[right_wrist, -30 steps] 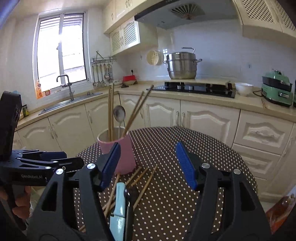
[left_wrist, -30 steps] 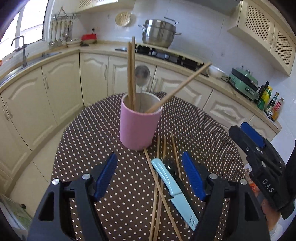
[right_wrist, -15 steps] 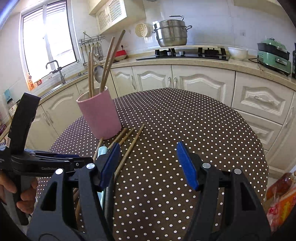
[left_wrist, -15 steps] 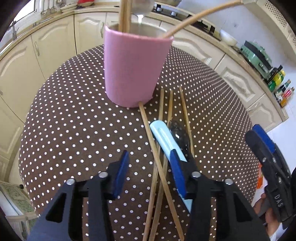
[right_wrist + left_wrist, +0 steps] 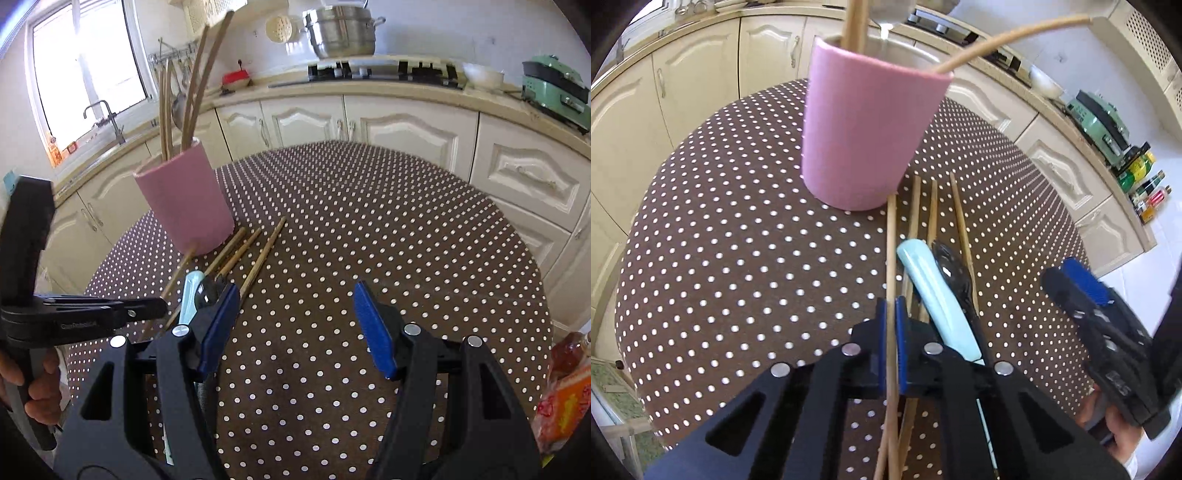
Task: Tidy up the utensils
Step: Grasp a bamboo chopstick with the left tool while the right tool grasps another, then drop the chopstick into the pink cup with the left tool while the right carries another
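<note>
Between left tongs (image 5: 891,317), chopstick (image 5: 891,236); grip unseen elsewhere.

left claw (image 5: 891,317) lowered | jaws just closed | clamps 1 chopstick (image 5: 891,236)

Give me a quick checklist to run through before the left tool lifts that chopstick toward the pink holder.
1. Left tool shut on a single chopstick: ok, its jaws have just been closing and the pads now pinch only that one.
2. Neighbouring chopsticks outside the grip: ok, they lie just to the right.
3. Pink holder upright with room: ok, standing; free space inside, cannot tell.
4. Chopstick's far end clear of the holder: not ok, it lies at the holder's base.
5. Right tool out of the way: ok, open over the table, holding nothing.
6. Light blue knife undisturbed: ok.
</note>
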Motion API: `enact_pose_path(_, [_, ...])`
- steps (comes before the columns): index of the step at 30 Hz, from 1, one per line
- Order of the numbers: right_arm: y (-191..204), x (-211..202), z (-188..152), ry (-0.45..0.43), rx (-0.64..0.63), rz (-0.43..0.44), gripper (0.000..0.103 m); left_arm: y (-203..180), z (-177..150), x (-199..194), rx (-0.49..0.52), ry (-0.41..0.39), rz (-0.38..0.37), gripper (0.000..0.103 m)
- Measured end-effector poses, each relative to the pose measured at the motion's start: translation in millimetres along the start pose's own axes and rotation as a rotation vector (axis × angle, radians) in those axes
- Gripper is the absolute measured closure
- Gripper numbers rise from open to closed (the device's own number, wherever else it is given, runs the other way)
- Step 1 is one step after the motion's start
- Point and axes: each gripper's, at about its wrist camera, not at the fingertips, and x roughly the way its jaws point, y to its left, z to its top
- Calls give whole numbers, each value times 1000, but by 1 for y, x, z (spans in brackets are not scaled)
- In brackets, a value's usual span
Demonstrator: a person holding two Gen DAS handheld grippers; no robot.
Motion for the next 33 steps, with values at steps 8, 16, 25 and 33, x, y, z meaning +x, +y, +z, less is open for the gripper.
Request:
enact_pose_path(8, [12,43,19,173,33,11,40,19,1,-32,-6,-62,24,98])
enact_pose_path(16, [34,80,36,317,-14,-47,61,31,-5,-58,11,-104,30,98])
enact_pose_path(25, [32,89,38,337,-2,-17,92,22,-5,-63,19,-127,13,98])
enact_pose_path(33, [8,44,38,174,44,43,92,-2,-5,-85,71,-222,-27,98])
